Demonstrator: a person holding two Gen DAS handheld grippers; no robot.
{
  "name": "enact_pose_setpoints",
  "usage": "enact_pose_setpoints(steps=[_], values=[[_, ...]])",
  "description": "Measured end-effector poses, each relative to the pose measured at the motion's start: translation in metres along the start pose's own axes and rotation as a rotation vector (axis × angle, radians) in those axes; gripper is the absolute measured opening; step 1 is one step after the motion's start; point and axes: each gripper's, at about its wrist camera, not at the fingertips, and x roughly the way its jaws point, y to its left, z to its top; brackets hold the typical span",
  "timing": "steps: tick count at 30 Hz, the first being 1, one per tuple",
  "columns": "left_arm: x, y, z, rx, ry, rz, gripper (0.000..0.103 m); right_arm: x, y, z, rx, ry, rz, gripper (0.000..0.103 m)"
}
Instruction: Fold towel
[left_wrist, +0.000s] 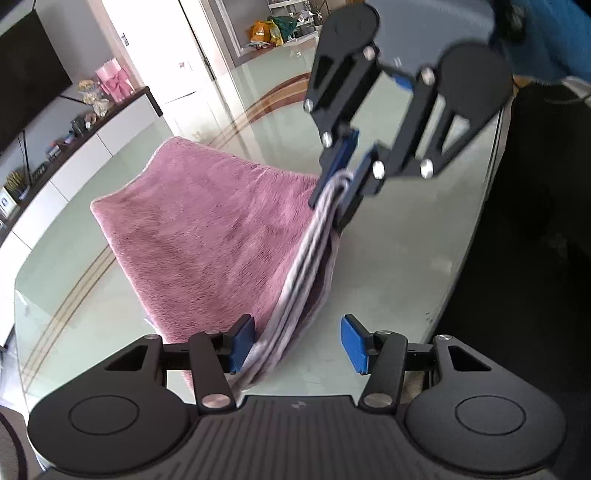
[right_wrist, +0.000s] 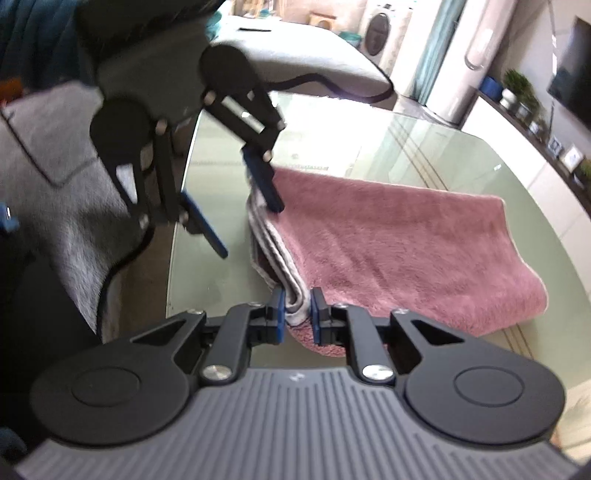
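The glass table fills most of what I see, spreading out ahead of both tongs and under them. On it lies the pink towel, already folded over into a thick pad; in the left wrist view it stretches forward and to the left of my left tongs, and in the right wrist view it runs forward and to the right of my right tongs. Its stacked pale edges run in a line from one tong to the other, lifted off the glass at the far end. My left tongs stand open, the blue pads well apart, with the near end of those layered edges lying between them and close against the left pad. My right tongs are clamped on the other end of the same edge bundle: from their own camera I see the two pads pressed against the bunched pale layers, and from the left camera they hang ahead, pinching the corner up.
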Motion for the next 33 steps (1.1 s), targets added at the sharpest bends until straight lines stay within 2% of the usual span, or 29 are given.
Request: enact_pose_setpoints(steps=[6, 9, 11, 16, 17, 18, 20, 21, 26, 29, 32, 33], values=[[-0.001, -0.006, -0.004, 0.024, -0.024, 0.081, 0.055, -0.003, -0.012, 0.003, 0.092, -0.007, 0.032, 0.013], [-0.002, -0.007, -0.004, 0.025, -0.029, 0.092, 0.041, -0.003, -0.015, 0.002, 0.109, 0.002, 0.041, 0.013], [-0.002, -0.008, -0.004, 0.037, -0.025, 0.097, 0.027, -0.002, -0.017, 0.002, 0.119, 0.007, 0.046, 0.013], [-0.003, -0.011, -0.002, 0.069, -0.010, 0.098, 0.020, 0.001, -0.013, 0.001, 0.100, 0.017, 0.024, 0.015], [-0.003, -0.011, -0.001, 0.070, -0.004, 0.093, 0.020, 0.001, -0.010, 0.001, 0.083, 0.018, 0.011, 0.021], [-0.004, -0.009, 0.001, 0.070, 0.002, 0.087, 0.019, 0.000, -0.007, 0.001, 0.058, 0.018, -0.003, 0.033], [-0.004, -0.006, 0.003, 0.061, 0.011, 0.072, 0.019, -0.002, 0.002, -0.001, 0.007, 0.013, -0.017, 0.049], [-0.004, -0.003, 0.005, 0.052, 0.017, 0.060, 0.019, -0.002, 0.005, -0.002, -0.013, 0.012, -0.019, 0.051], [-0.004, 0.010, 0.010, -0.003, 0.039, 0.001, 0.019, 0.004, 0.027, -0.009, -0.132, 0.051, -0.035, 0.049], [-0.007, 0.015, 0.010, -0.043, 0.045, -0.031, 0.019, 0.010, 0.035, -0.012, -0.186, 0.062, -0.059, 0.041], [-0.007, 0.017, 0.009, -0.066, 0.051, -0.049, 0.019, 0.019, 0.035, -0.015, -0.212, 0.091, -0.085, 0.024], [-0.007, 0.017, 0.009, -0.064, 0.054, -0.050, 0.019, 0.020, 0.032, -0.015, -0.201, 0.095, -0.082, 0.022]])
